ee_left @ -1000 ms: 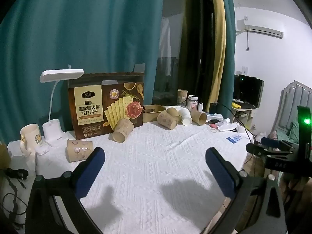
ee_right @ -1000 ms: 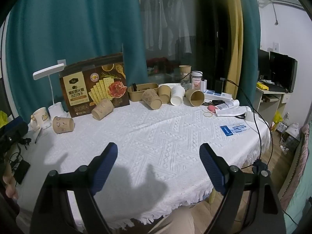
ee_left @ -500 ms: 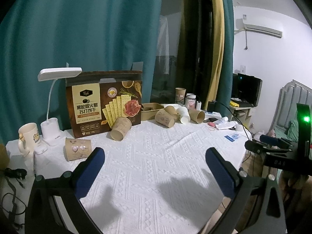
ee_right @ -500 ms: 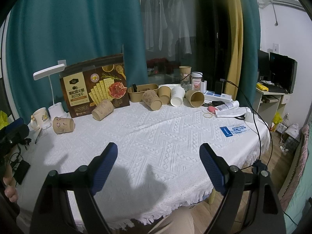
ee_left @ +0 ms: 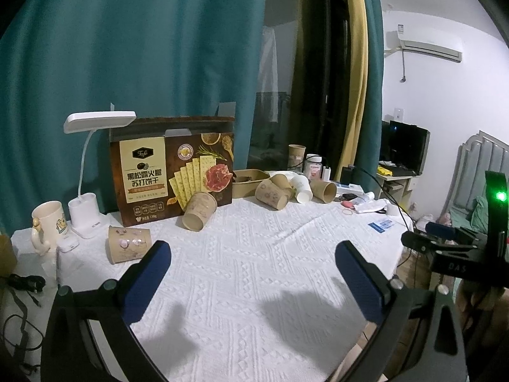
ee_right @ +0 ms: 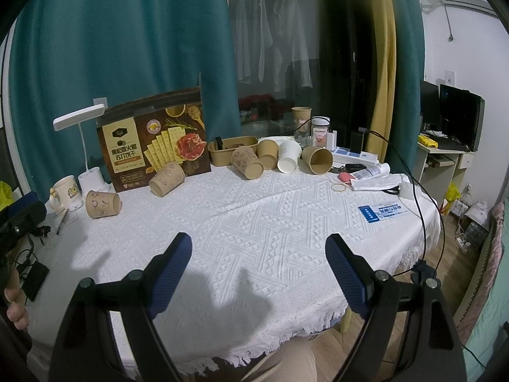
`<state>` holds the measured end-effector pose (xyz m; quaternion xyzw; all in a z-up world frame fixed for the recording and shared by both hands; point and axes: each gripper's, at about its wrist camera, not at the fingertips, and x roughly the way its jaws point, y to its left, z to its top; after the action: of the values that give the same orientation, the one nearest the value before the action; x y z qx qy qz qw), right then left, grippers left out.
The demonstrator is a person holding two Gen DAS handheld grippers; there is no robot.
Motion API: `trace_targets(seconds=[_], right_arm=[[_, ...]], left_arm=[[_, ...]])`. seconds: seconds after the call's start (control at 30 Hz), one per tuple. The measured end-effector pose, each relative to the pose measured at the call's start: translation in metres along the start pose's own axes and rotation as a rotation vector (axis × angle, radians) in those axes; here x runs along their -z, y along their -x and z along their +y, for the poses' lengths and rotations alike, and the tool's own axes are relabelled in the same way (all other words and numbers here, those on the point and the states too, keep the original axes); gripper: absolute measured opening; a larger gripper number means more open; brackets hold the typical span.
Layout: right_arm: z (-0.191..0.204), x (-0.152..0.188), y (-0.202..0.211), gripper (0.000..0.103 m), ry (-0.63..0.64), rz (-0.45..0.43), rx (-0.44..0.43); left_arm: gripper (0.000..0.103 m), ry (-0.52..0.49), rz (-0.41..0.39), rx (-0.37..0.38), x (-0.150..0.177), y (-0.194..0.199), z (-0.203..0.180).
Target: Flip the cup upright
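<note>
A white textured tablecloth (ee_right: pixel 254 216) covers the table before teal curtains (ee_right: pixel 127 47). Both the left gripper (ee_left: pixel 253 273) and right gripper (ee_right: pixel 258 265) hover spread and empty. The nearest tipped cup (ee_left: pixel 127 244) lies beside a mug (ee_left: pixel 49 222) and lamp (ee_left: pixel 86 191); 5 more cups lie by the cracker box (ee_left: pixel 175 172). Far-edge clutter is hard to identify.

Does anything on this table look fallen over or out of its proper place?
Yes. Several paper cups lie on their sides: one near the mug, one before the cracker box, and a cluster by the brown tray. Nothing looks spilled.
</note>
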<state>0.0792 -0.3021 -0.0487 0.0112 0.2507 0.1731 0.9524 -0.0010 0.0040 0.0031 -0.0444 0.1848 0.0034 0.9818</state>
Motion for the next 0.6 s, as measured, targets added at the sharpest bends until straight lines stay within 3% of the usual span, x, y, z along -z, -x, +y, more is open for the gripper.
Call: trace_targets(seconds=[0.6], right_arm=[[0.0000,-0.0009,-0.0014,0.084,0.000,0.002,-0.002]], left_arm=[[0.103,0.002,0.002,-0.001,0.0009,-0.0002,0.0003]])
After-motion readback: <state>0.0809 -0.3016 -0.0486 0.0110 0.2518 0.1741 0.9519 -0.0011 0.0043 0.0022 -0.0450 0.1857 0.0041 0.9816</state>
